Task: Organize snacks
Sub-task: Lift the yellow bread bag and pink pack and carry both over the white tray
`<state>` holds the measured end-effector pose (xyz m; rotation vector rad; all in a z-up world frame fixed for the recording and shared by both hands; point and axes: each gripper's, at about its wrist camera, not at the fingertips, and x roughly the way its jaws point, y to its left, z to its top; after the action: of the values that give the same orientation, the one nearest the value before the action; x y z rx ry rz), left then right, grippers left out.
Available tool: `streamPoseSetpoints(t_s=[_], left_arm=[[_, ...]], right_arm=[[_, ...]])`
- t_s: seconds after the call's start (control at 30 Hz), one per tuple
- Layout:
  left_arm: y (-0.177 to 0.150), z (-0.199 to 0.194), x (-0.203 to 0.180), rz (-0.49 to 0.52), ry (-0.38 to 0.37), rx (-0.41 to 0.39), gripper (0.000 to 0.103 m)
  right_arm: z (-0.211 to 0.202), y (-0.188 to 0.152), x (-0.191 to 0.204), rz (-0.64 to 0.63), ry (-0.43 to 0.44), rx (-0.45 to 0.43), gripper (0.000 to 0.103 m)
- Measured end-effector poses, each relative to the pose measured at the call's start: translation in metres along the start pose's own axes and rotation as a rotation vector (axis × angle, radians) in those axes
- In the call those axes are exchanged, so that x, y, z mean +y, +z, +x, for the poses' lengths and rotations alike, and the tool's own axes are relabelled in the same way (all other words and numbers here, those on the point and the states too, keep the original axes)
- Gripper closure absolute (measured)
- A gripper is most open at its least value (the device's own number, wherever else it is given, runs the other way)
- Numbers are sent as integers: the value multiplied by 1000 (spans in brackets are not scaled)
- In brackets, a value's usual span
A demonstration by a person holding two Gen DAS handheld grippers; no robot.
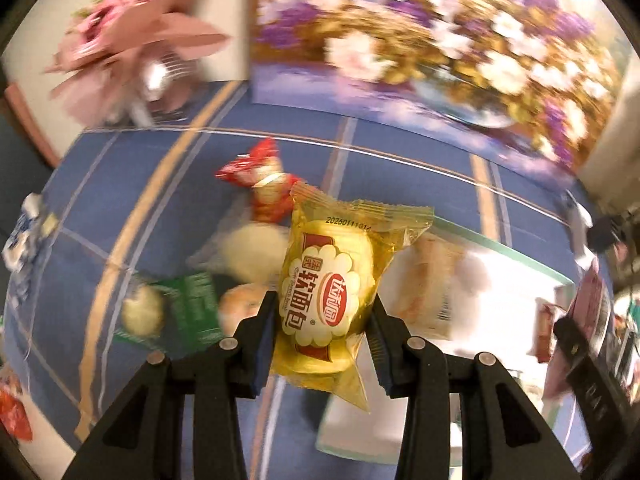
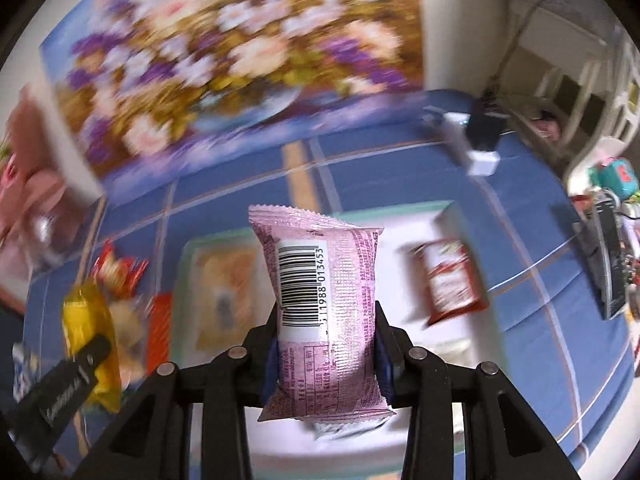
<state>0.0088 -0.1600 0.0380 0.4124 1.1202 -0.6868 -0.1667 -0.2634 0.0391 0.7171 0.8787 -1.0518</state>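
Left wrist: glossy yellow bread packet (image 1: 326, 298), red-and-white label.

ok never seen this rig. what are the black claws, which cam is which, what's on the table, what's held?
There is no robot. A person holds a two-finger gripper in each hand, and a fisheye camera on each looks forward along its fingers, so the black claws at the bottom are those fingers. In the left wrist view the left gripper is shut on a yellow bread pack. In the right wrist view the right gripper is shut on a pink pack, barcode facing the camera. Below lies a blue cloth with a white tray holding a red pack, and loose snacks beside it. The background is motion-blurred.
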Motion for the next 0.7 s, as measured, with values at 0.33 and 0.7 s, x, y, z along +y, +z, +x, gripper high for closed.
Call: streamPoseSetpoints(t_s=[0.33, 0.7], left_arm=[[-27, 12, -38, 115, -142, 82, 60], [-45, 52, -64, 174, -155, 172, 60]], right_arm=[[13, -1, -29, 21, -10, 18, 62], [55, -11, -29, -25, -30, 75, 62]])
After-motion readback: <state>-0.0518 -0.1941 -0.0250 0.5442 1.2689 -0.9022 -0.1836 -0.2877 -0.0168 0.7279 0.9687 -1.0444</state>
